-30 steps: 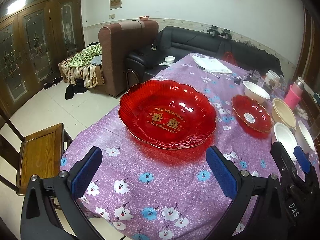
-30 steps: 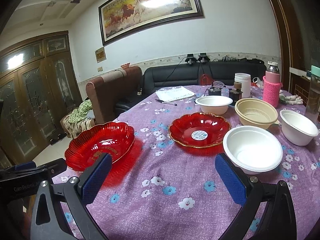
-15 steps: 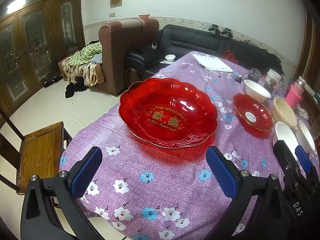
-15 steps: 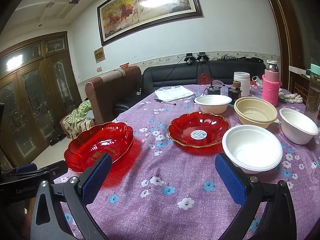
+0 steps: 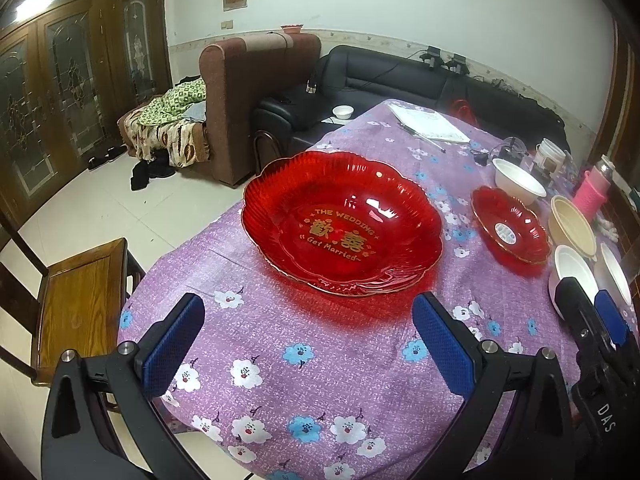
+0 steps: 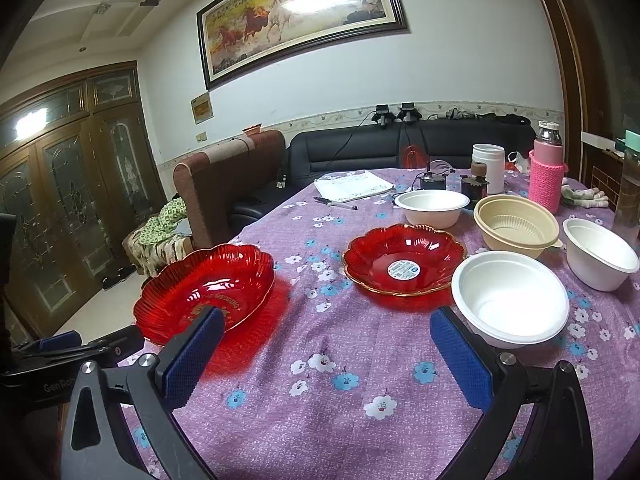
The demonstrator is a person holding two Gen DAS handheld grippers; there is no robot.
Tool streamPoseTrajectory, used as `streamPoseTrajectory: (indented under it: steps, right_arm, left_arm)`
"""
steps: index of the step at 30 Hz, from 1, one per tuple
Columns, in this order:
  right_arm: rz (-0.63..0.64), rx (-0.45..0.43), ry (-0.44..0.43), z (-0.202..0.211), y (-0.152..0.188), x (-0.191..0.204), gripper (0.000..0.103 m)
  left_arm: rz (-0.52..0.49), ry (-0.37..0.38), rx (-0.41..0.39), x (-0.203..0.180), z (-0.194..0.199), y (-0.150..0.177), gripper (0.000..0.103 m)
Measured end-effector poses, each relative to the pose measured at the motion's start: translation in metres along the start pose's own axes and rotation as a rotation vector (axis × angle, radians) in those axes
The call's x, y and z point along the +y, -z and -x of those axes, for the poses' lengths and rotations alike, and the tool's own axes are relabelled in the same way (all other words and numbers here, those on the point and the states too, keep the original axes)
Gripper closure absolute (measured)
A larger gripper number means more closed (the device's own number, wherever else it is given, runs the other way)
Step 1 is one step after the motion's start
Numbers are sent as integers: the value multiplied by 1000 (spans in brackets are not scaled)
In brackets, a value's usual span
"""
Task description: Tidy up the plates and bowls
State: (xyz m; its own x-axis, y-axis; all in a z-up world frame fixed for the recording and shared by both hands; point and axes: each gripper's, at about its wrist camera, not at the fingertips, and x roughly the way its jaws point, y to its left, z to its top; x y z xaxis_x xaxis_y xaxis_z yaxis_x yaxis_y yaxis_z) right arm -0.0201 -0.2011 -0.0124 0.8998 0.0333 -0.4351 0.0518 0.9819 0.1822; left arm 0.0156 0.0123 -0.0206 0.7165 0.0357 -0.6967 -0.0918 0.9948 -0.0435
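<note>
The right gripper (image 5: 600,312) is cut off at the right edge of the left wrist view, and it hides the near rim of one white bowl (image 5: 570,266). From the right wrist view only part of the left gripper (image 6: 60,344) shows, at the frame's left edge. The gold lettering in the large red plate (image 5: 342,220) reads "THE WEDDING" and "Get Married"; the label in the small red plate (image 6: 404,258) is too small to read.

Both grippers hover released, jaws spread wide over the table's near edge, grasping nothing. The large red plate sits near the table's left edge, the small one toward the middle. White bowls (image 6: 510,298) and a beige bowl (image 6: 516,224) cluster toward the right edge. The table wears a purple flowered tablecloth (image 6: 320,392). Beyond it stand a black sofa (image 6: 360,150), a brown armchair (image 5: 248,92) and a framed horse painting (image 6: 300,20).
</note>
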Motion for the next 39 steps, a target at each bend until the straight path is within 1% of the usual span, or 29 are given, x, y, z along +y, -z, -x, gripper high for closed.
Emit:
streamPoseTrajectory:
  steps: [7,14,18,21,25,31,39]
  right_arm:
    - [-18,16,-12,-6,-4,1,1]
    - [-45,42,-14,-25,-18,3,1]
    - [-50,84,-34,-46,-27,11,1]
    - [-28,125,-50,-65,-28,25,1]
    - [8,205,-62,-96,-27,45,1]
    - [1,271,-41,-131,-29,54,1]
    - [-24,368,-17,-173,-27,56,1]
  left_arm:
    - [3,-25,11,7,-9,-4,0]
    - [30,-105,18,33,-29,-21,0]
    - [54,-148,23,51,-41,-33,0]
    - [81,-141,40,61,-51,-42,0]
    - [104,-161,56,66,-66,-56,0]
    - [136,-178,87,66,-86,-66,0]
    - [146,-184,152,66,-107,-67,0]
